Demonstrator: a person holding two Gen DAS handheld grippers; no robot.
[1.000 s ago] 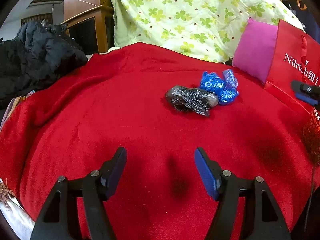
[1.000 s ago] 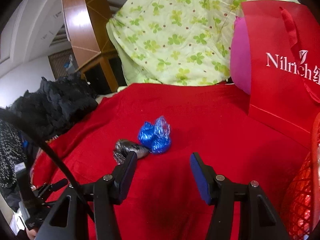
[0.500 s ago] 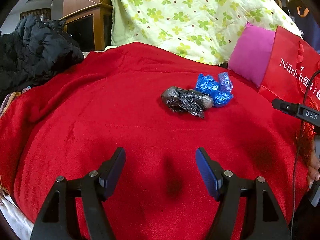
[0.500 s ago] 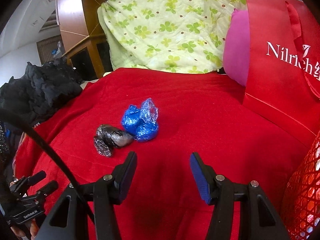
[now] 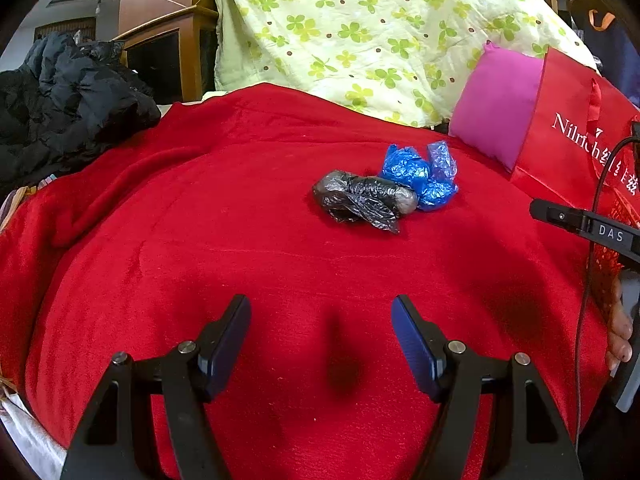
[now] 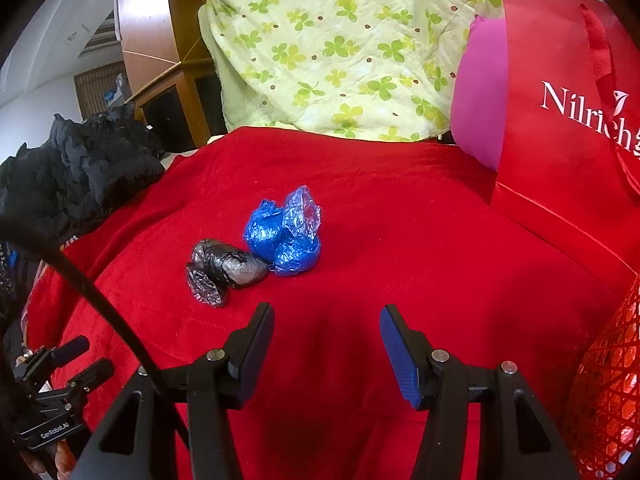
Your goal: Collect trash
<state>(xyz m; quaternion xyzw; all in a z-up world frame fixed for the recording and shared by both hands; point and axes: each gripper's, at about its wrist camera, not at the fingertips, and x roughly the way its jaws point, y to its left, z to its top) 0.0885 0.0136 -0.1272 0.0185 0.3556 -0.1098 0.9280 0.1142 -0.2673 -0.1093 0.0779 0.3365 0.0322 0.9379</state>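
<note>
a red blanket [image 5: 200, 240] carries a black bag [image 5: 362, 200] and a blue bag [image 5: 420, 176]; behind, a pale green clover-print quilt [image 5: 360, 32], pink cushion [image 5: 496, 100], red shopping bag [image 5: 568, 140].

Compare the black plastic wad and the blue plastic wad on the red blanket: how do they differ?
The black plastic wad is dark and opaque; the blue plastic wad is bright blue and partly see-through. The black one lies long and low, like a roll with a loose flap; the blue one is bunched rounder and stands higher. In the right wrist view the black one lies left of the blue. Both are crumpled film, touching each other on the red blanket.
</note>
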